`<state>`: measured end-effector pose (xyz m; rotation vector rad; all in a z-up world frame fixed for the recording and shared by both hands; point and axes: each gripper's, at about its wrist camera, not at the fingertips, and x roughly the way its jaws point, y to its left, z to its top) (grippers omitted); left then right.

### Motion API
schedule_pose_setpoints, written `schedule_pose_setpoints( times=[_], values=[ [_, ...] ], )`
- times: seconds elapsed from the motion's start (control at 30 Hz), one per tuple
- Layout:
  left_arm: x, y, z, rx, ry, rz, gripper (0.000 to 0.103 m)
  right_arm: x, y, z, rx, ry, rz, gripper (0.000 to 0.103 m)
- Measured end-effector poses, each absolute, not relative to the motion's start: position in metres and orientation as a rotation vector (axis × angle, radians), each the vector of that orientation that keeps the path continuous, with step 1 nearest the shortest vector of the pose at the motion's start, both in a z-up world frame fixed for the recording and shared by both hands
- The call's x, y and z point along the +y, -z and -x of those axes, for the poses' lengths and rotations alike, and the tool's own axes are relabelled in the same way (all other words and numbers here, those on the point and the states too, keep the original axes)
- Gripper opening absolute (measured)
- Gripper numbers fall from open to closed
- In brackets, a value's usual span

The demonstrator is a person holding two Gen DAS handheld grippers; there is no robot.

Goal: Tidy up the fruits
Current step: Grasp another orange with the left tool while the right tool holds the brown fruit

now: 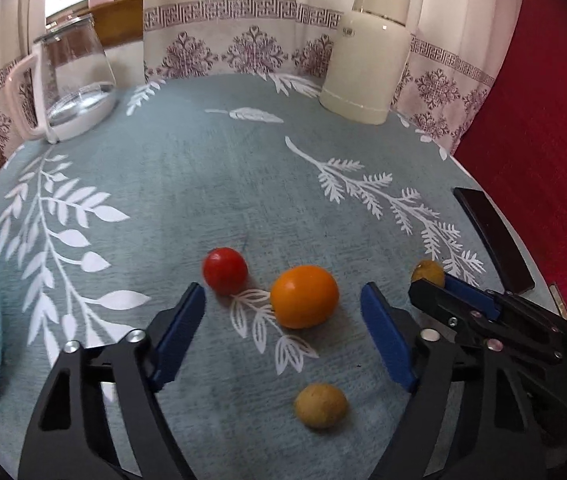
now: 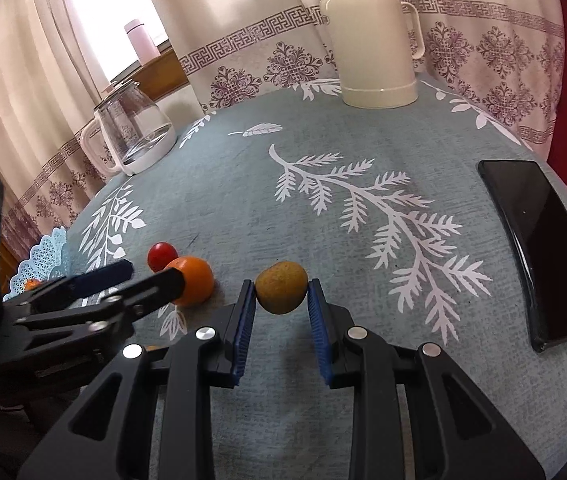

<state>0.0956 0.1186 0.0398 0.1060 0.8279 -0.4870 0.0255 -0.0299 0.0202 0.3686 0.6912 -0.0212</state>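
Observation:
In the left wrist view my left gripper [image 1: 283,308] is open, its blue pads either side of an orange [image 1: 304,296] on the teal tablecloth. A red tomato [image 1: 224,270] lies just beyond the left pad. A small yellow-brown fruit [image 1: 320,406] sits close under the gripper. My right gripper [image 2: 281,286] is shut on another yellow-brown fruit [image 2: 281,288], and both pads touch it. From the right wrist view the left gripper [image 2: 154,274] reaches in beside the orange [image 2: 195,284] and the tomato [image 2: 160,256]. The right gripper [image 1: 437,286] shows at the right of the left wrist view.
A light blue lace basket [image 2: 49,256] holding orange and red fruits stands at the table's left edge. At the back are a glass kettle [image 1: 71,80] and a cream thermos [image 1: 367,52]. A black phone [image 2: 543,248] lies at the right edge. Curtains hang behind.

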Motion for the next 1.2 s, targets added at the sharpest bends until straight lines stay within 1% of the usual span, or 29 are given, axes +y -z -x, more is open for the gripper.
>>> schedule_pose_setpoints(
  times=[0.2,0.3,0.37,0.4,0.47,0.5,0.8,1.2],
  values=[
    [0.113,-0.029,-0.104,0.869,0.508,-0.083,0.068,-0.034,-0.019,-0.026,0.693,0.033,-0.386,0.027],
    [0.110,-0.026,-0.107,0.885,0.521,-0.076,0.062,-0.034,-0.019,-0.026,0.694,0.033,-0.387,0.027],
    [0.109,-0.023,-0.108,0.897,0.526,-0.071,0.055,-0.034,-0.018,-0.027,0.696,0.032,-0.390,0.027],
    [0.108,-0.022,-0.109,0.902,0.530,-0.066,0.054,-0.034,-0.018,-0.026,0.696,0.032,-0.391,0.027],
    [0.107,-0.021,-0.109,0.903,0.530,-0.066,0.045,-0.034,-0.018,-0.026,0.697,0.032,-0.391,0.027],
    [0.107,-0.021,-0.109,0.905,0.533,-0.064,0.043,-0.034,-0.018,-0.026,0.697,0.032,-0.391,0.027],
    [0.107,-0.025,-0.106,0.901,0.536,-0.061,0.042,-0.034,-0.018,-0.026,0.693,0.032,-0.393,0.027],
    [0.133,-0.061,-0.089,0.801,0.472,-0.055,0.042,-0.034,-0.021,-0.024,0.670,0.020,-0.399,0.027]
  ],
)
